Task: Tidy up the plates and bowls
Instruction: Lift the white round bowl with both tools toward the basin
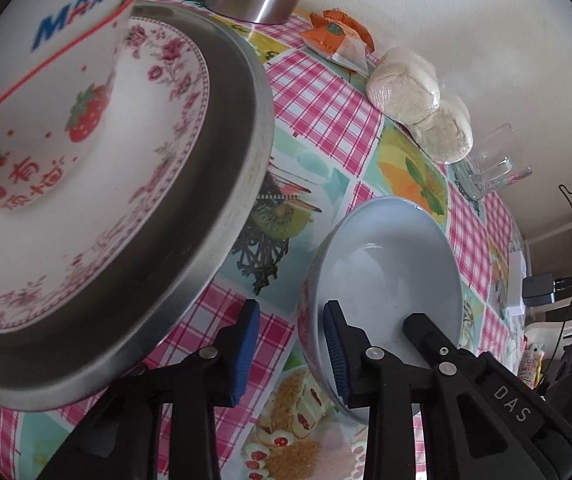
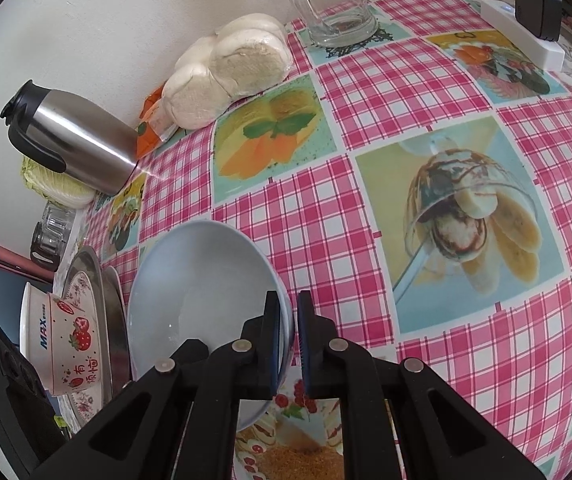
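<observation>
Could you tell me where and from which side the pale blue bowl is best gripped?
Grip the blue bowl by its thin rim, one jaw inside and one outside, coming from above on the near edge. It sits upright and open, its curved wall too wide to span. The right gripper already pinches that rim.

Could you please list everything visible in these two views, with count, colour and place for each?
Bowl: one, pale blue, on the tablecloth, its rim between the right fingers.
Strawberry bowl: one, white with red print, on the floral plate.
Floral plate: one, white and pink, in the metal tray.
Metal tray: one, silver, left of the blue bowl.
Flask: one, steel with black top, by the wall.
Bread bag: one, beige, by the wall.
Orange packet: one, beside the bread.
Glass mug: one, clear, far edge.
Cabbage: one, pale green, behind the flask.
Tablecloth: pink check with food pictures.
Left gripper: black, blue pads, fingers apart beside the blue bowl.
Right gripper: black, shut on the bowl rim.
</observation>
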A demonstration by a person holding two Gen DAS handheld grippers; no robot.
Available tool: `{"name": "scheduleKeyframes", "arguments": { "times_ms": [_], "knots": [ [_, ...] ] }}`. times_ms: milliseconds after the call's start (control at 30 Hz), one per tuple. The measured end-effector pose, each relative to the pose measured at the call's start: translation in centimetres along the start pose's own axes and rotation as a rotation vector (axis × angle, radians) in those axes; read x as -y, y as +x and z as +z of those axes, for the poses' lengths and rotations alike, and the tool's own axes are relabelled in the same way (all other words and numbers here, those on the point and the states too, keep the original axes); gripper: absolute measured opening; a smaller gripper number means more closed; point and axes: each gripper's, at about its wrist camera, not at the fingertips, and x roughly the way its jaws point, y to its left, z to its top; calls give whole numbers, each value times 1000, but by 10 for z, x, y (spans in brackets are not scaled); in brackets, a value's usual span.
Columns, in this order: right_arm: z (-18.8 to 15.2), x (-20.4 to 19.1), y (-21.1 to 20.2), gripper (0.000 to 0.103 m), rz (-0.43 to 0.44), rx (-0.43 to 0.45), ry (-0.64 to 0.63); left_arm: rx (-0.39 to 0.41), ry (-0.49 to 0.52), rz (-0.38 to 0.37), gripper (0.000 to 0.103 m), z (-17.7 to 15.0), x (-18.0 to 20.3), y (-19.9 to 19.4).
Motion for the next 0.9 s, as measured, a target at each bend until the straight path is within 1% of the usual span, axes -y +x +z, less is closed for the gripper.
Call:
{"name": "scheduleKeyframes", "arguments": {
  "times_ms": [200,267,367,433,600,733,900],
  "knots": [
    [1,-3,5,9,2,-2,-1,1,56,0,36,0,7,4],
    [1,-4,6,9,-1,-2,-3,-11,62,-19,31,0,9,5],
    [1,-6,5,10,-5,-4,-16,-8,82,-30,30,0,13,2],
    [1,-7,6,10,-9,-7,-21,-4,101,-20,30,1,17,2],
    [1,-7,5,10,-19,-14,-16,-19,106,-37,29,2,18,2],
    [0,-8,-1,10,-12,-11,-18,-1,122,-45,29,5,20,-6],
    [0,-16,-17,10,-22,22,-31,23,152,-62,29,6,28,-21]
  ]
}}
